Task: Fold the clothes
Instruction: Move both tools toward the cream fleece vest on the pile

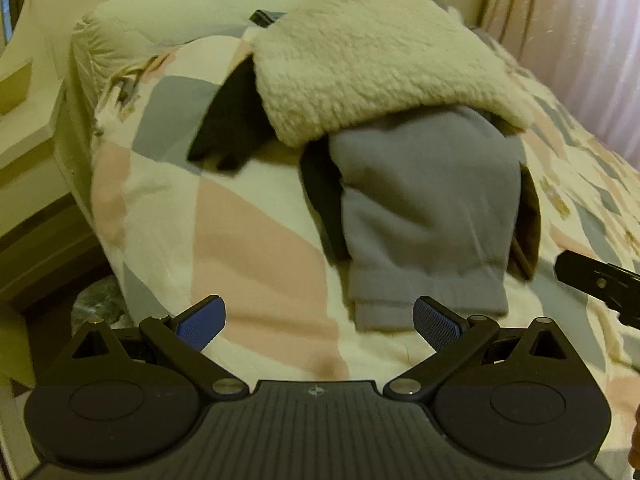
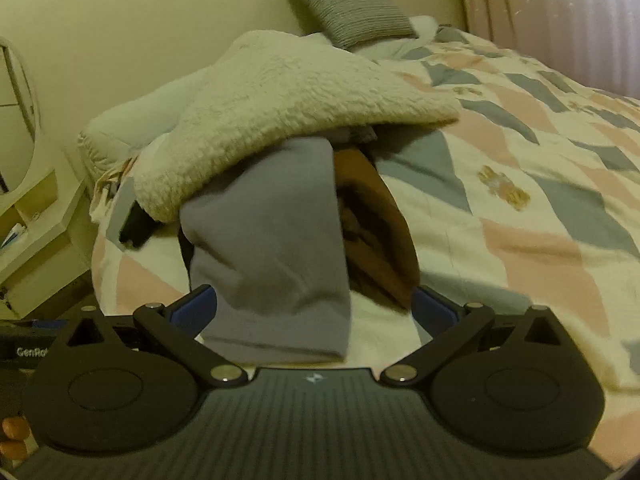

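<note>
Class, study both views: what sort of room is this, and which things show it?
Most likely a bedroom: a bed under a patchwork quilt, a striped cushion against the wall, and curtains beside it. Clothes are piled on the bed.

A bed fills the room, spread with a quilt [image 2: 520, 184] in a pink, grey and cream diamond pattern. At twelve o'clock a grey ribbed cushion [image 2: 348, 8] leans against the plain cream wall [image 2: 140, 20]. Pale pink curtains [image 2: 560, 12] hang at two o'clock. At nine o'clock stands a cream dressing table [image 2: 36, 216] with an oval mirror [image 2: 16, 120]. The light is dim and yellowish.
</note>
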`<state>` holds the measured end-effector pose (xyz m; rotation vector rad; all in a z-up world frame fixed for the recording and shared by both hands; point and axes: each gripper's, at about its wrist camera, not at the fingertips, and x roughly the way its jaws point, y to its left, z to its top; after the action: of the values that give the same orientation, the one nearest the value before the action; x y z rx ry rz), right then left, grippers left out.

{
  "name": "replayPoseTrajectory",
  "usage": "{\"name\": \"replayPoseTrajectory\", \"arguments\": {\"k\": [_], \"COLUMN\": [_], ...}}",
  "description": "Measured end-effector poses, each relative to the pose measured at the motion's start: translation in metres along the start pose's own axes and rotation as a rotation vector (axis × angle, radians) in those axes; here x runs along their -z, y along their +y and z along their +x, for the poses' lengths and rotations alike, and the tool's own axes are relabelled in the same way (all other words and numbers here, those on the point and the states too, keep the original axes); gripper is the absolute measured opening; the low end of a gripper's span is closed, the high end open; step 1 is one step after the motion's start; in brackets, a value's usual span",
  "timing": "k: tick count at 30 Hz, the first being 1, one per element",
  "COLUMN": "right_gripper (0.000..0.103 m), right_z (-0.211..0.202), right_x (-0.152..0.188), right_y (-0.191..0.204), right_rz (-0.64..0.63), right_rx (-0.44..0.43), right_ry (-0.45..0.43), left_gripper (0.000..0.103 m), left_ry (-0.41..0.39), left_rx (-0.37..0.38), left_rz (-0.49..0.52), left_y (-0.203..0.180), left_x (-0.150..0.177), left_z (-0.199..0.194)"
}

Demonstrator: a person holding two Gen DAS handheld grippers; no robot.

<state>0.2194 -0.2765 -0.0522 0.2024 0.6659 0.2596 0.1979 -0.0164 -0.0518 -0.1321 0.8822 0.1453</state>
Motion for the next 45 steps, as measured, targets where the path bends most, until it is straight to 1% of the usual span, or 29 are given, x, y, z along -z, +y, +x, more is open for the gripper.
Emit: {"name": "replayPoseTrajectory", "arguments": {"k": [3,8,13,16,18,22,26,28,32,34,40,42,45], "right_gripper": [0.103,0.103,0.103,0.103,0.103,0.103,0.103,0.103,0.103,0.103,0.103,0.103,0.103], "right_z": [-0.013,-0.046,-0.094,-0.122,-0.138,-0.162,-0.174,-0.177,-0.171,-0.161,-0.109,-0.084,-0.046], "right_x": [-0.034,-0.095,-0.150,-0.175,-0.185,-0.195,-0.198,-0.198,-0.199,-0.199,-0.203,-0.209,-0.219], "right_y": [0.006,0.004,0.002,0.000,-0.001,-0.003,0.000,0.004,0.011,0.014,0.025,0.033,0.050], "right_rz": [-0.006,0.015,0.018,0.015,0.008,-0.006,-0.011,-0.016,-0.031,-0.034,0.006,0.019,0.020], "right_rx": [-0.013,-0.029,-0.035,-0.038,-0.040,-0.049,-0.067,-0.075,-0.068,-0.058,-0.001,0.027,0.034], "right_ry": [0.028,0.064,0.058,0.048,0.043,0.046,0.039,0.033,0.039,0.050,0.100,0.123,0.164], "left_gripper": [0.103,0.103,0.103,0.103,0.103,0.103,0.103,0.103,0.103,0.103,0.103,0.103,0.103], "left_ry": [0.039,0.050,0.081,0.088,0.083,0.064,0.066,0.070,0.082,0.088,0.134,0.162,0.191], "left_rx": [-0.016,-0.033,-0.026,-0.023,-0.023,-0.068,-0.095,-0.092,-0.070,-0.059,-0.022,-0.015,0.011], "left_rz": [-0.024,-0.077,-0.162,-0.174,-0.160,-0.128,-0.124,-0.121,-0.134,-0.141,-0.169,-0.184,-0.197], "left_y": [0.000,-0.008,-0.021,-0.029,-0.034,-0.040,-0.038,-0.036,-0.022,-0.015,0.022,0.036,0.057], "left_x": [-0.030,-0.074,-0.108,-0.121,-0.127,-0.133,-0.133,-0.132,-0.135,-0.137,-0.163,-0.176,-0.196], "left_z": [-0.018,-0.062,-0.112,-0.139,-0.156,-0.186,-0.207,-0.214,-0.202,-0.197,-0.137,-0.112,-0.077]}}
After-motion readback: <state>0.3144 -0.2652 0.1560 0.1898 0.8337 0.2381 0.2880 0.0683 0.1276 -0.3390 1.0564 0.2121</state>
